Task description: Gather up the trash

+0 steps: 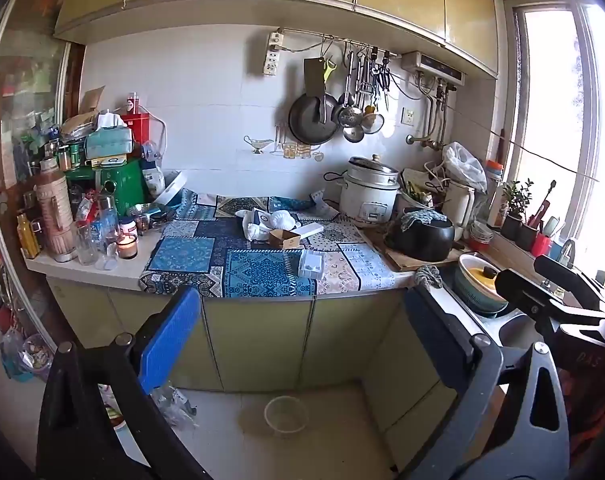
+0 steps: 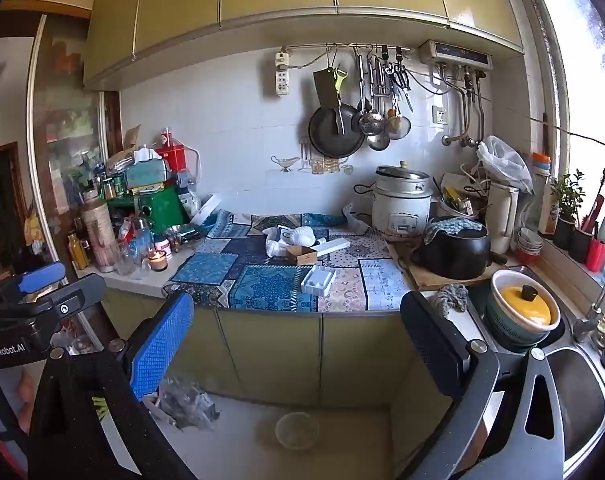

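Note:
Trash lies on the patterned blue cloth [image 1: 238,268] of the counter: a crumpled white plastic bag [image 1: 270,222], a small brown cardboard box [image 1: 284,238], a long white box [image 1: 312,229] and a white plastic tray insert [image 1: 312,264]. The same items show in the right wrist view: bag [image 2: 290,240], brown box [image 2: 302,255], tray insert [image 2: 318,280]. My left gripper [image 1: 302,344] is open and empty, held back from the counter front. My right gripper [image 2: 298,344] is open and empty, also short of the counter. The left gripper also shows at the right wrist view's left edge [image 2: 42,292].
A lit candle [image 1: 126,246], glasses and bottles crowd the counter's left end. A rice cooker [image 1: 368,194] and a black pot [image 1: 422,236] stand at right, beside a sink [image 2: 582,392] holding a yellow-lidded pot [image 2: 522,308]. A clear bowl [image 1: 286,416] and plastic bags [image 2: 186,402] lie on the floor.

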Tool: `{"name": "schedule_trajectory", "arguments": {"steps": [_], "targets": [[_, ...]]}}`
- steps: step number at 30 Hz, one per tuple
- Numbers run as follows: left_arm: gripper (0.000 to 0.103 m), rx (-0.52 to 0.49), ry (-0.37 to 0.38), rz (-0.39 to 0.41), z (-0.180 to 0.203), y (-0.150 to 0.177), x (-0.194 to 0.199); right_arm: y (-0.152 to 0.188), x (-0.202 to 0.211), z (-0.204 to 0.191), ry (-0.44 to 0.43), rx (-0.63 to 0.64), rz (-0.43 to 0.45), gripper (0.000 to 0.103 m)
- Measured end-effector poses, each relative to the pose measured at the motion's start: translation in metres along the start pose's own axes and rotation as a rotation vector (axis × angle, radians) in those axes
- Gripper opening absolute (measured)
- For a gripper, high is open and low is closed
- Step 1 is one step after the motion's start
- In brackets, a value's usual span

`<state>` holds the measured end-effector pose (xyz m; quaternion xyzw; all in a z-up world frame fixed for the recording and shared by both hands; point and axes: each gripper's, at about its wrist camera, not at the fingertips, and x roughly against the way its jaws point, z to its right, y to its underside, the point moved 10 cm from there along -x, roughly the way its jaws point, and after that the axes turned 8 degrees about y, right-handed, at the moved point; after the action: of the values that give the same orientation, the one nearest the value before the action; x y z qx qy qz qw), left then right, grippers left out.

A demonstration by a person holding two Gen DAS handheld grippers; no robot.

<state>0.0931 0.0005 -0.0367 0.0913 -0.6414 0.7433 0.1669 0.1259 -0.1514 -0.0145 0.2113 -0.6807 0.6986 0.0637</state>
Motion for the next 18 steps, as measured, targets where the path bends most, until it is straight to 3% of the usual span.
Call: {"name": "schedule_trajectory", "arguments": {"steps": [18], "targets": [[0.103, 0.024, 0.015, -0.012, 0.012, 0.001, 0.006, 0.005, 0.012, 0.002, -0.008, -0.006, -0.024, 0.103]]}}
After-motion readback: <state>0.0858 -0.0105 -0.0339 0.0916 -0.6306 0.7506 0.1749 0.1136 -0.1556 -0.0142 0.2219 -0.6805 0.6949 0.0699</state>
